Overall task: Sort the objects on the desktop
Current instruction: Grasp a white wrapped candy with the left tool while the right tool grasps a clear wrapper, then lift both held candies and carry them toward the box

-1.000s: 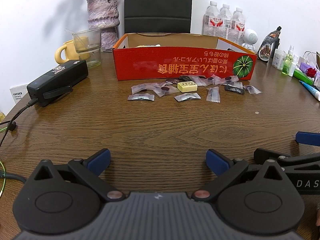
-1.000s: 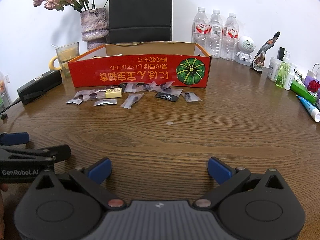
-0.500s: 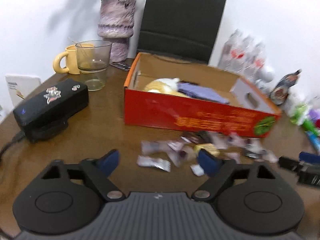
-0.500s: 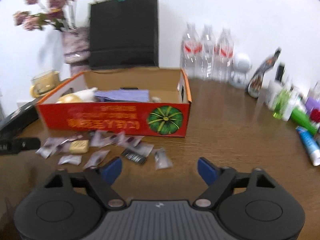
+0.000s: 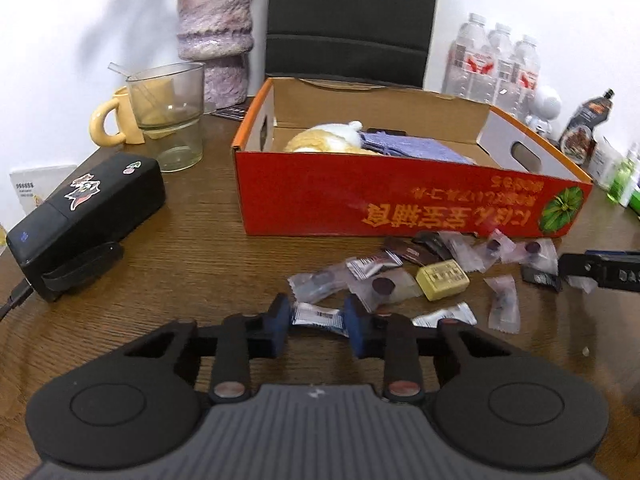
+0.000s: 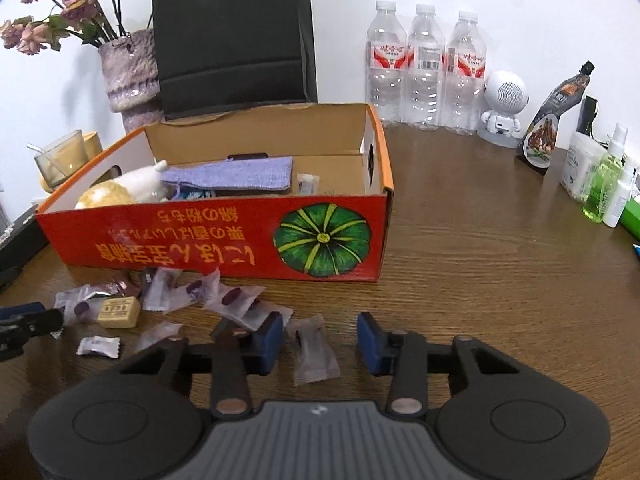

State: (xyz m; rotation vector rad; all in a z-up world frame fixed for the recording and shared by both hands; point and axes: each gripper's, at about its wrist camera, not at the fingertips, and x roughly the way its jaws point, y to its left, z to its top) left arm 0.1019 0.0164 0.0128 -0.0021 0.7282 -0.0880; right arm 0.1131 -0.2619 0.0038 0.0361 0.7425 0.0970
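A: Left claw (image 5: pixel 316 330)?
B: Mine, closing around a silver sweet (image 5: pixel 318 315) on the bench (image 5: pixel 192 264)
A: Right claw (image 6: pixel 320 338)?
B: Closing too, clear-wrapped sweet (image 6: pixel 314 350) between, pads not yet touching, near red box (image 6: pixel 224 244)

Three clear plastic water bottles (image 6: pixel 426 68) are lined up against the white wall, just beside a small white robot figurine (image 6: pixel 505 110). A mottled purple ceramic vase (image 5: pixel 216 36) is positioned behind a clear drinking glass (image 5: pixel 170 114) and a yellow mug (image 5: pixel 110 122).

Red box (image 6: pixel 208 248) with green pumpkin print (image 6: pixel 322 240), yellow letters; brown wood-grain surface (image 6: pixel 500 280); purple pouch (image 6: pixel 232 174); blue-padded black tongs (image 6: pixel 320 338).
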